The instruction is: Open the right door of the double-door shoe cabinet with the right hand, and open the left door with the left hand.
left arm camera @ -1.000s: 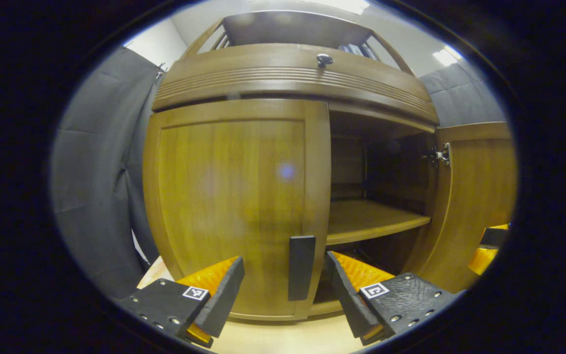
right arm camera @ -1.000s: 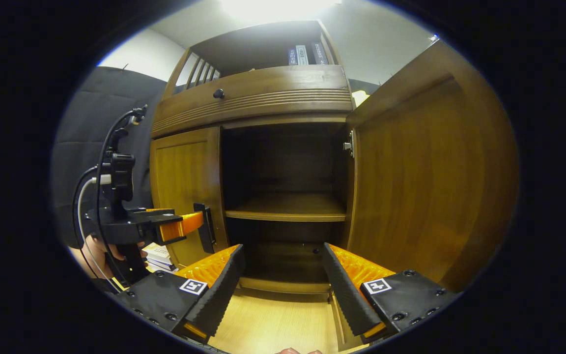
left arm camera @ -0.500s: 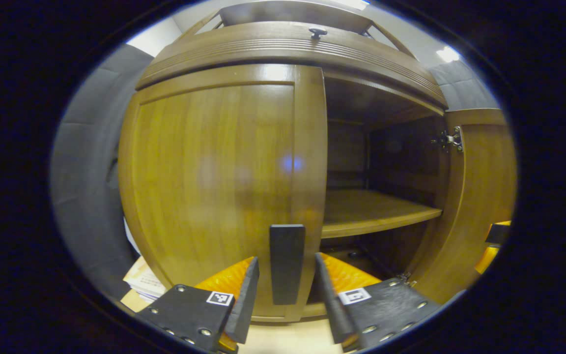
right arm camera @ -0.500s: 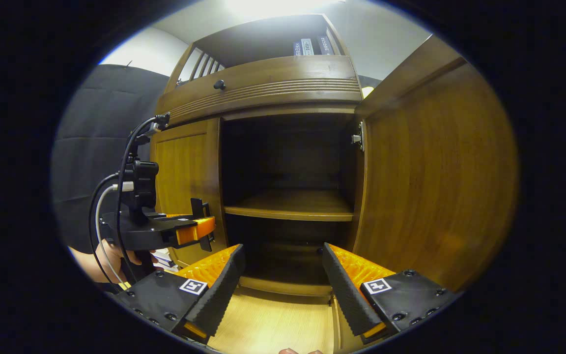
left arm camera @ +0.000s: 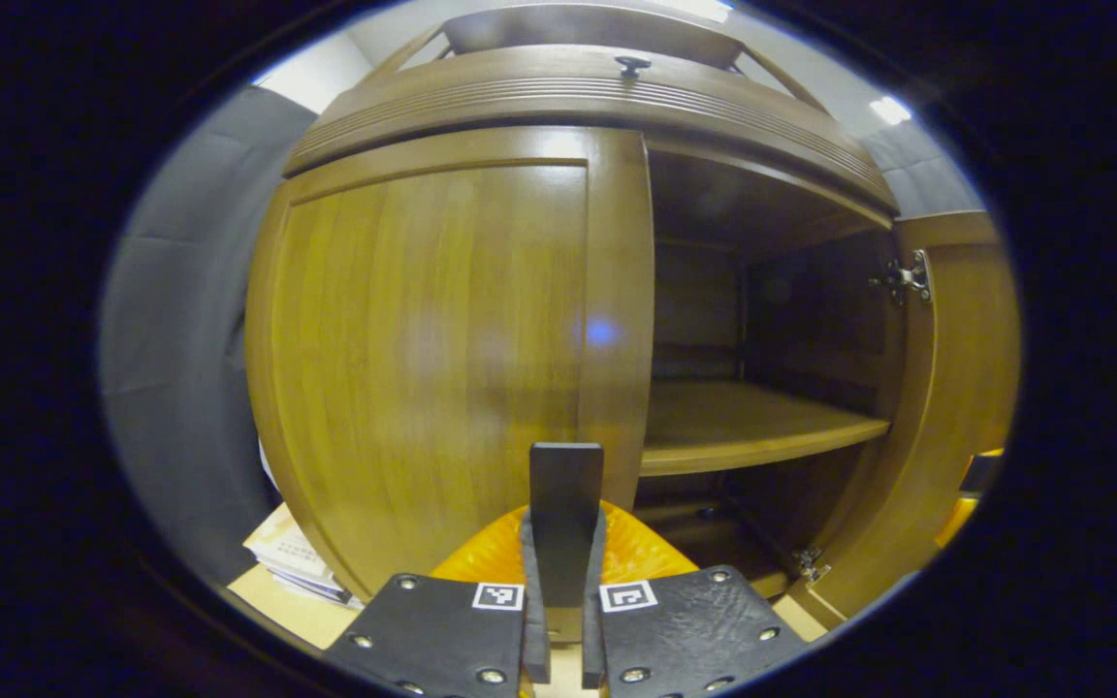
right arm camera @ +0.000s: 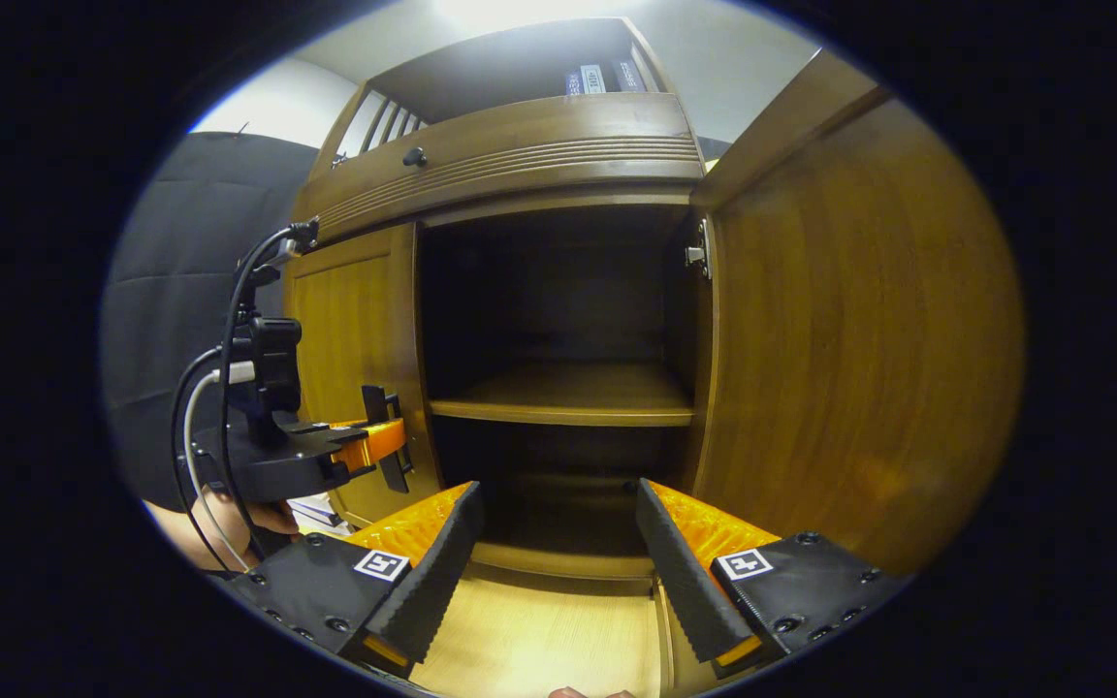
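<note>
left gripper (left arm camera: 558,620) clamped on handle (left arm camera: 565,504) of left door (left arm camera: 423,339), door not yet swung. right door (right arm camera: 859,330) stands wide; right gripper (right arm camera: 554,553) slack, holding nothing. risk: straight pull off the hinge arc slips the pads off.

Left gripper (left arm camera: 559,635): fingers wide apart 1.0 s ago, narrowed at 0.5 s, now closed onto left door handle (left arm camera: 565,519), one finger pressing each side. Handle now centred between fingers; earlier offset toward right finger.

Left gripper, seen from right gripper view (right arm camera: 386,456): advanced from short of left door (right arm camera: 355,368) to contact at its handle.

Left gripper view: cabinet looms larger, knob (left arm camera: 632,66) nearer top edge than at 1.0 s.
</note>
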Tool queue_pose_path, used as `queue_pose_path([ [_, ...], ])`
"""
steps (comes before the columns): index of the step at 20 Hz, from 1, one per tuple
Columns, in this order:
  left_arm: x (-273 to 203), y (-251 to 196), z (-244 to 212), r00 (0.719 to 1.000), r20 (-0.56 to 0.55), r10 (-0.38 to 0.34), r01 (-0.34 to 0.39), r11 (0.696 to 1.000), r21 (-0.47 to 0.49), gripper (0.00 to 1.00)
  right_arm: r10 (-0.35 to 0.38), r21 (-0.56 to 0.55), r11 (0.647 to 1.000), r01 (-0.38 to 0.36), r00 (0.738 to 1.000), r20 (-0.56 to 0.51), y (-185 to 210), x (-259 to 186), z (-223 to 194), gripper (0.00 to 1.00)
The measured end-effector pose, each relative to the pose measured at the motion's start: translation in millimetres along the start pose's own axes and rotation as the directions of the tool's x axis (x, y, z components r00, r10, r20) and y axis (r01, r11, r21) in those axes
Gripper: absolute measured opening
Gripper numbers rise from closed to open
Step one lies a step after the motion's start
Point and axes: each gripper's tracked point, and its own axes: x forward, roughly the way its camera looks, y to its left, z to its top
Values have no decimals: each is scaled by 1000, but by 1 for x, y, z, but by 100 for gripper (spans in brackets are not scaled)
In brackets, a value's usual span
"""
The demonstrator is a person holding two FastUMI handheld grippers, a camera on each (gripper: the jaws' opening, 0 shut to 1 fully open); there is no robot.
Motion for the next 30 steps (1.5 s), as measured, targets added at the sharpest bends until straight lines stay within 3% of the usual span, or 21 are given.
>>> queue_pose_path([
  [4,-1,-1,0,1000,0,-5,5,1000,3,8,3,0,1000,-3,1000,2,3,-5,0,96],
  [16,-61,15,-9,998,-1,-57,57,998,1,10,-30,28,999,31,999,-25,21,-32,-13,96],
  [25,-105,35,-10,996,16,-87,87,996,-8,6,-148,47,988,149,989,-15,16,-60,-10,96],
  [30,-129,52,-13,995,35,-94,96,995,-35,8,-174,75,982,174,985,-3,28,-74,-6,95],
])
